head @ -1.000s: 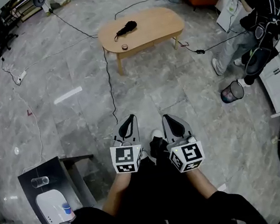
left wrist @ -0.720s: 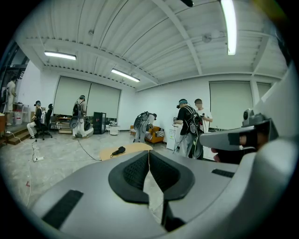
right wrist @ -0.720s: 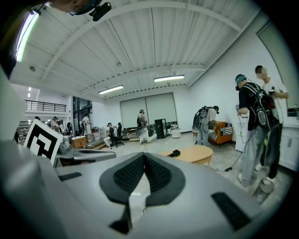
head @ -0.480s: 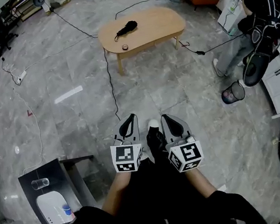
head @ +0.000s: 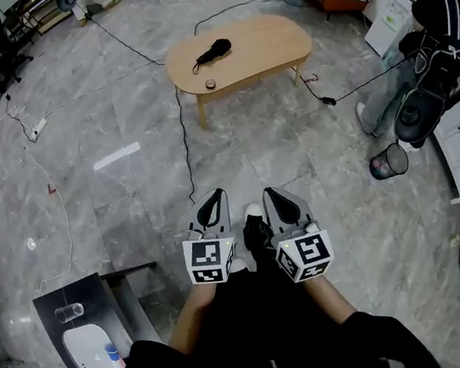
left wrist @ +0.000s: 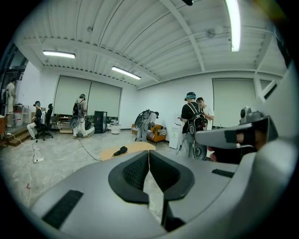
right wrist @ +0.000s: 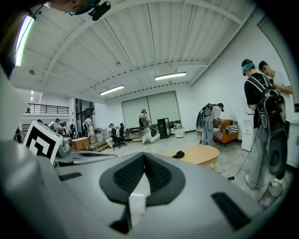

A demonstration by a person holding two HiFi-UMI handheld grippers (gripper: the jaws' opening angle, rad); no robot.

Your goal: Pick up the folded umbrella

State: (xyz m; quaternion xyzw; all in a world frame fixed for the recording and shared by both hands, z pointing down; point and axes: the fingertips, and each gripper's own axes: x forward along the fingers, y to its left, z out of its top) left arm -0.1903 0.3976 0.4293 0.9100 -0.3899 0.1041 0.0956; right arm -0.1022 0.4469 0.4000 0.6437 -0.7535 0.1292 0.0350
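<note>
Folded umbrella [head: 214, 50]: black, laid on the left part of the table, well apart from both grippers.
Floor [head: 130, 213]: grey, stone-patterned, crossed by cables.
Table [head: 267, 41]: oval, wooden, seen ahead across the floor.
Left gripper [head: 212, 202]: jaws pressed together, nothing held.
Right gripper [head: 275, 195]: jaws likewise closed, empty, held just beside the left.

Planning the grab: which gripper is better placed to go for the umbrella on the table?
Left, only slightly. The left gripper and right gripper are both shut, side by side, far from the table. The umbrella lies toward the table's left end.
</note>
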